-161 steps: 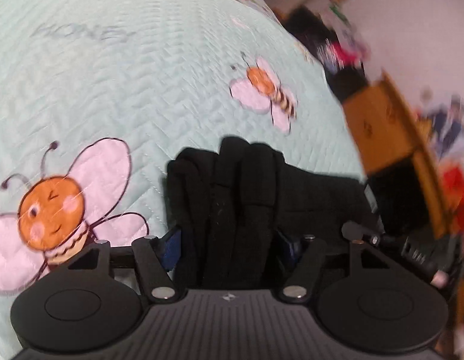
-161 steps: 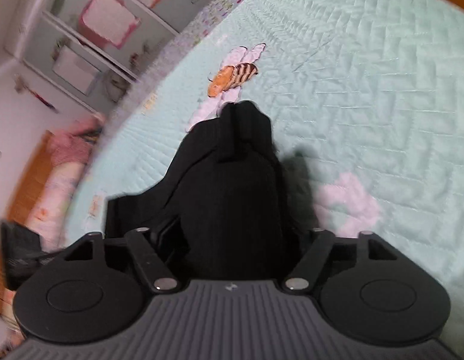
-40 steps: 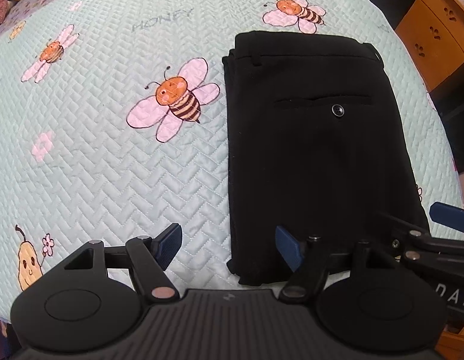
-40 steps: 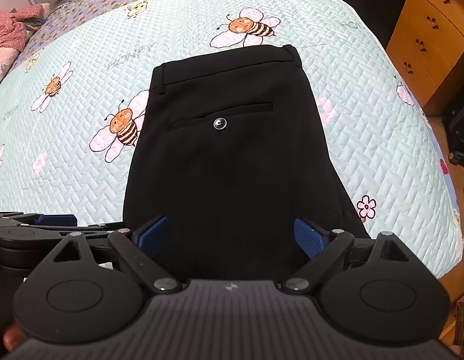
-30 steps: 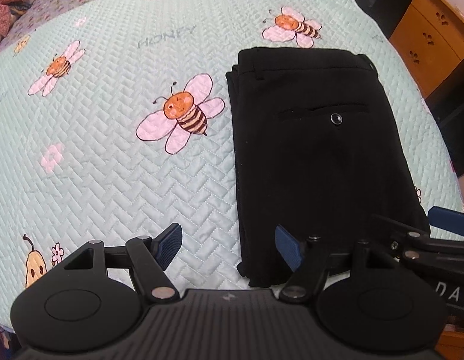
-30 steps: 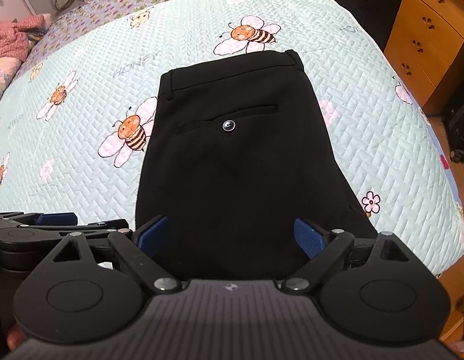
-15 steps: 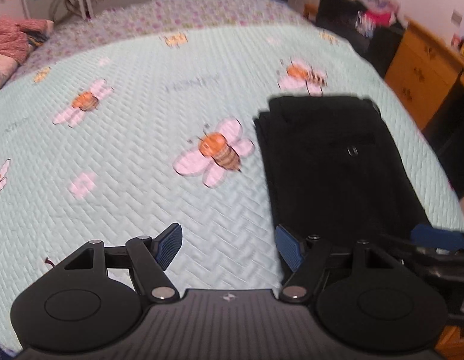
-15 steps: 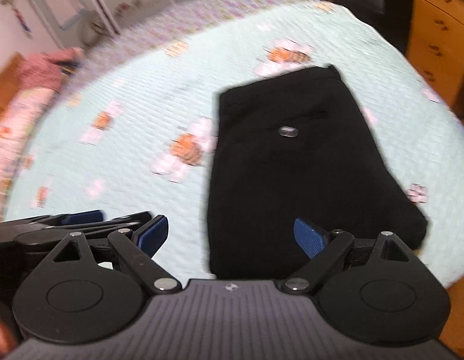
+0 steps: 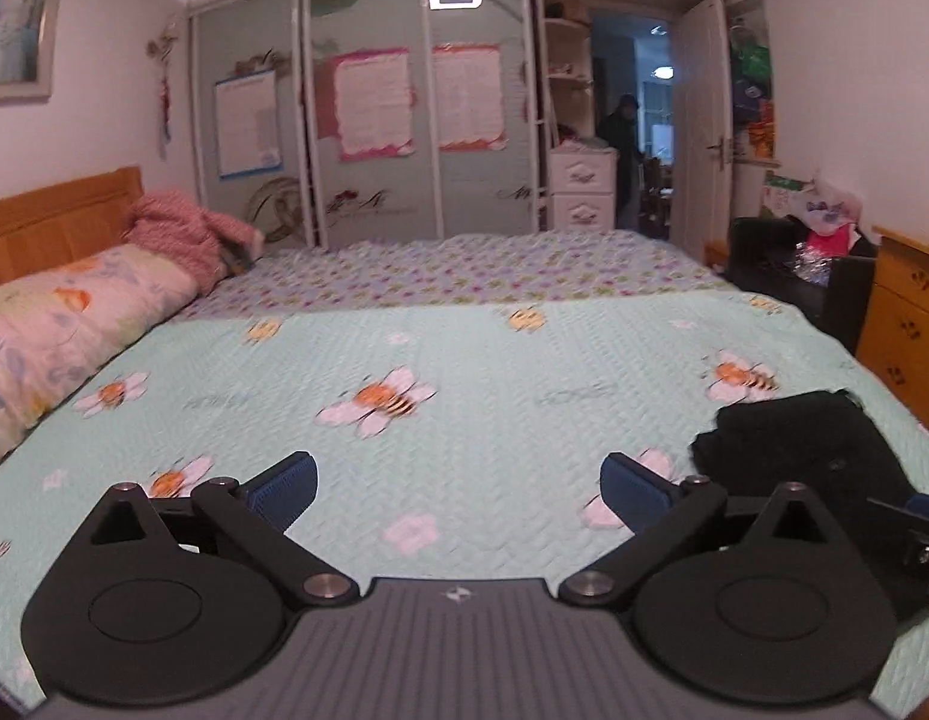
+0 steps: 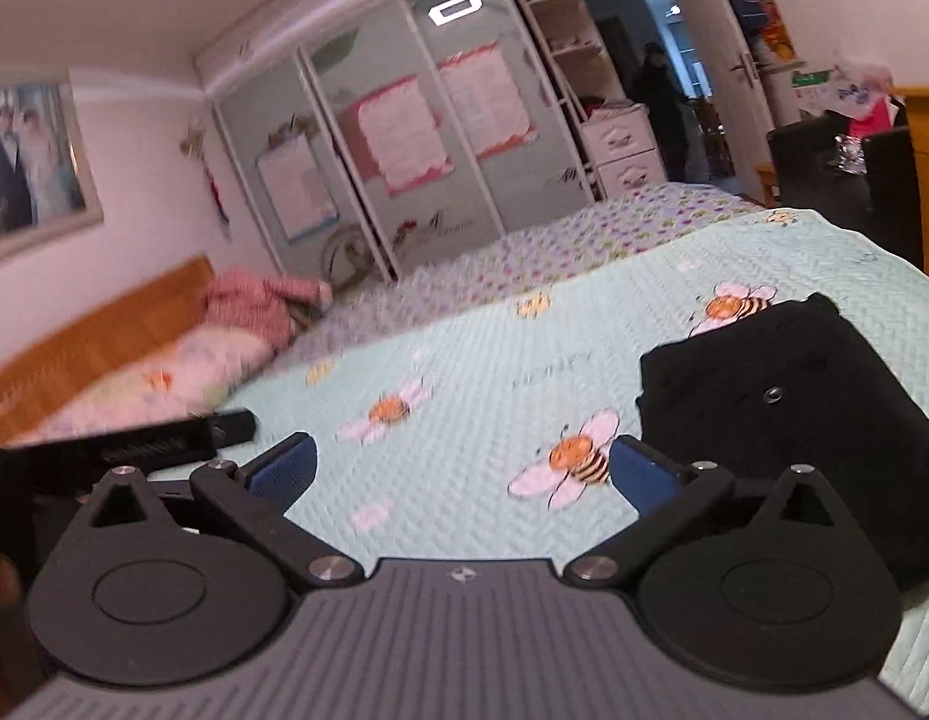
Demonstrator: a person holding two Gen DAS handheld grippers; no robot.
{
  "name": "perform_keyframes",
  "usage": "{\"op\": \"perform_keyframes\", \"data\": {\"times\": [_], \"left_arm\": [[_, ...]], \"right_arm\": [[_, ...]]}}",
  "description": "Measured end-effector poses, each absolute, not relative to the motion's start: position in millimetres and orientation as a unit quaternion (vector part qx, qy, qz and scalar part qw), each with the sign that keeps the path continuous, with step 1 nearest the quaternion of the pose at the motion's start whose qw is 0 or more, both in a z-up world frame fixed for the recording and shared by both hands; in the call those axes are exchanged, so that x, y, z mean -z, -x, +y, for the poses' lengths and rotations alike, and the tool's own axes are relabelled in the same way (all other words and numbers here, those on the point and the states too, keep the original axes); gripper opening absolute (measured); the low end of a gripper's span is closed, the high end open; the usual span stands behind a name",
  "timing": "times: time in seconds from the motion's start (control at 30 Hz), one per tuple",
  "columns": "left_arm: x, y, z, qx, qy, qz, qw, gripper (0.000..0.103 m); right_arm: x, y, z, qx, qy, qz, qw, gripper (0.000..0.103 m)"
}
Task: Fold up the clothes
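Both my grippers, left point(image 9: 455, 480) and right point(image 10: 461, 468), have just been opening and gape empty. Folded trousers point(image 10: 782, 414) lie by the bed's point(image 9: 464, 360) right edge.

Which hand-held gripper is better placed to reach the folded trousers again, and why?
Probably the right hand-held gripper. Its view shows the trousers close beside its open jaws, while for the left hand-held gripper they lie off at the edge. Neither touches them.

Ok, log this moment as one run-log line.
trousers: folded, lying on quilt | left gripper: jaws just opened, empty | right gripper: jaws just opened, empty
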State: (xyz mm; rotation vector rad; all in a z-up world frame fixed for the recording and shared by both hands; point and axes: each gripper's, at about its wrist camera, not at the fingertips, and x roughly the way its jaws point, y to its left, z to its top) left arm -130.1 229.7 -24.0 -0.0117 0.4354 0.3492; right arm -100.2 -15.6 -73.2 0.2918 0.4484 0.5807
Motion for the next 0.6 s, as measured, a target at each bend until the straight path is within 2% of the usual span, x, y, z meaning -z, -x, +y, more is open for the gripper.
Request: {"op": "perform_keyframes", "data": {"times": [0.3, 0.47, 0.6], "left_arm": [[35, 169, 289, -0.152, 0.051, 0.248, 0.955, 0.103], [66, 169, 329, -0.123, 0.124, 0.29, 0.941, 0.103], [82, 164, 353, -0.149, 0.128, 0.304, 0.932, 0.103]], "right_arm": [[89, 129, 46, -0.31, -0.093, 0.247, 0.913, 0.103], [101, 139, 89, -0.327, -0.06, 0.28, 0.901, 0.103], [111, 139, 120, -0.333, -0.038, 0.306, 0.891, 0.103]]}}
